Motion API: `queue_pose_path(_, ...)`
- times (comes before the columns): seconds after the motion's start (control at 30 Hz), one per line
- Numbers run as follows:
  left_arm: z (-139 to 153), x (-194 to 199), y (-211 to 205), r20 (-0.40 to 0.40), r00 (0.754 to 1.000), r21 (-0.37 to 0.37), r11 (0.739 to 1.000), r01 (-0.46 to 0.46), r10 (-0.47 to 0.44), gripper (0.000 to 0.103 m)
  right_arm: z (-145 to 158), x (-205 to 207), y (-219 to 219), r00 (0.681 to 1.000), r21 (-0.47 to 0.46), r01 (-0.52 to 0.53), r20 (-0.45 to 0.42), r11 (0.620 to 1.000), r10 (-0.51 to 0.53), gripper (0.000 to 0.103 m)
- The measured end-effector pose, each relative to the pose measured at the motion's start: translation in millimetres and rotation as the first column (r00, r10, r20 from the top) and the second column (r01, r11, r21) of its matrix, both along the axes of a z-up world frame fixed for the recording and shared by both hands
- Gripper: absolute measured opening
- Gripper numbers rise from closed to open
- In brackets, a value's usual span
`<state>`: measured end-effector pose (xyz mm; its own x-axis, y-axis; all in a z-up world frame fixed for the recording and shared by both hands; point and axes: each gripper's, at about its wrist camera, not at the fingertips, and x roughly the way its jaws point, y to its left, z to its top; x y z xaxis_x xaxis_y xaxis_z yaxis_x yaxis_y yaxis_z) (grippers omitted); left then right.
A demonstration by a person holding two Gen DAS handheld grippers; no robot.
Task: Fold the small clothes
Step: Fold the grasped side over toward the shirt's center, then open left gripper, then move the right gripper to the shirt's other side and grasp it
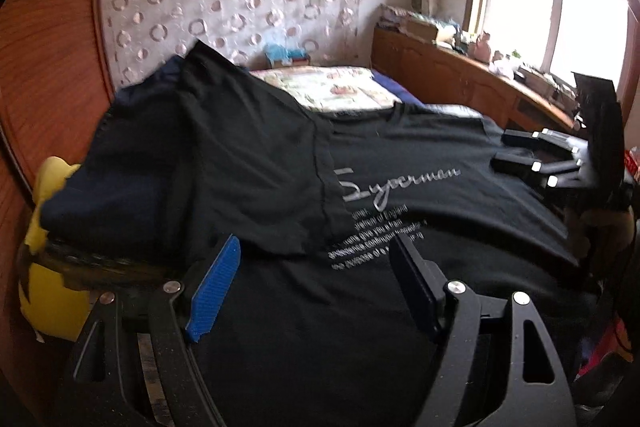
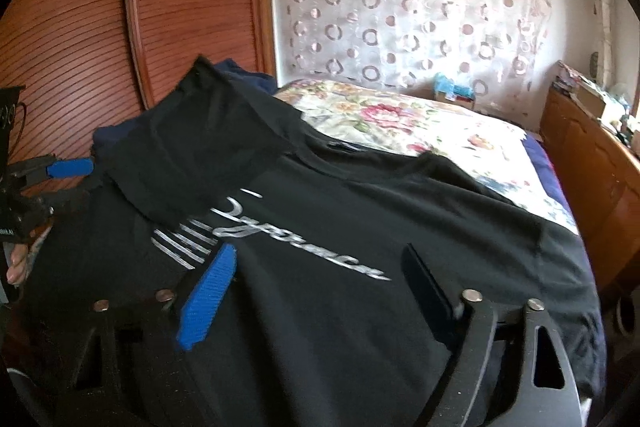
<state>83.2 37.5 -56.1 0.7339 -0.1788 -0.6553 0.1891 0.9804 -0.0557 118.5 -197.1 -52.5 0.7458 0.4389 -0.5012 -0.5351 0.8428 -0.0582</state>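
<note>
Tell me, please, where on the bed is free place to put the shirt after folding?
The floral bedspread beyond the black T-shirt is bare, bordered by the patterned curtain behind and the wooden cabinet at the right. The near side is crowded: the T-shirt, its folded-over sleeve, dark blue clothes, both grippers.

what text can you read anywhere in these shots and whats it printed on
"Superman", roughly, in silver script: chest of the black t-shirt, partly covered by its folded-over sleeve.
Small white lines under the script: too blurred, only scraps like "of England" and "give you a".
Label on the left tongs body: too small to read.
</note>
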Motion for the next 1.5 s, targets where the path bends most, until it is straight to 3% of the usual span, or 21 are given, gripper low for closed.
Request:
queue_pose_path(0.2,-11.7,7.6,-15.6,-0.043,0.999,0.001,1.0,0.027,-0.027,0.078,-1.8,9.1,-47.3,0.994,-0.074,0.107,-0.015,0.991,-0.109,0.069)
queue_pose_path(0.47,-24.5,21.1,-26.6,-0.118,0.992,0.047,0.998,0.049,-0.043,0.078,-10.4,30.0,-139.7,0.955,-0.129,0.277,-0.069,0.952,-0.287,0.039)
queue_pose_path(0.63,-29.1,31.3,-30.6,-0.153,0.986,0.047,0.996,0.07,-0.062,0.078,-24.6,35.8,-180.2,0.927,-0.143,0.323,-0.15,0.936,-0.343,0.038)
queue_pose_path(0.83,-34.4,39.5,-33.9,-0.187,0.98,0.062,0.995,0.083,-0.07,0.078,-19.1,44.1,-198.6,0.902,-0.137,0.365,-0.195,0.921,-0.386,0.039)
queue_pose_path(1.13,-39.9,46.7,-42.7,-0.187,0.98,0.11,0.989,0.095,-0.074,0.079,-16.5,57.3,-188.5,0.882,-0.109,0.398,-0.227,0.911,-0.413,0.039)
queue_pose_path(1.33,-42.2,53.7,-47.9,-0.199,0.974,0.105,0.986,0.132,-0.109,0.093,-20.2,63.2,-188.5,0.878,-0.072,0.394,-0.267,0.916,-0.398,0.039)
queue_pose_path(1.4,-44.4,55.5,-52.2,-0.212,0.968,0.108,0.981,0.16,-0.135,0.102,-20.8,65.7,-188.9,0.878,-0.058,0.386,-0.283,0.921,-0.386,0.039)
queue_pose_path(1.5,-45.1,56.3,-54.4,-0.214,0.967,0.112,0.979,0.168,-0.141,0.103,-21.8,65.4,-190.9,0.88,-0.047,0.375,-0.297,0.926,-0.372,0.039)
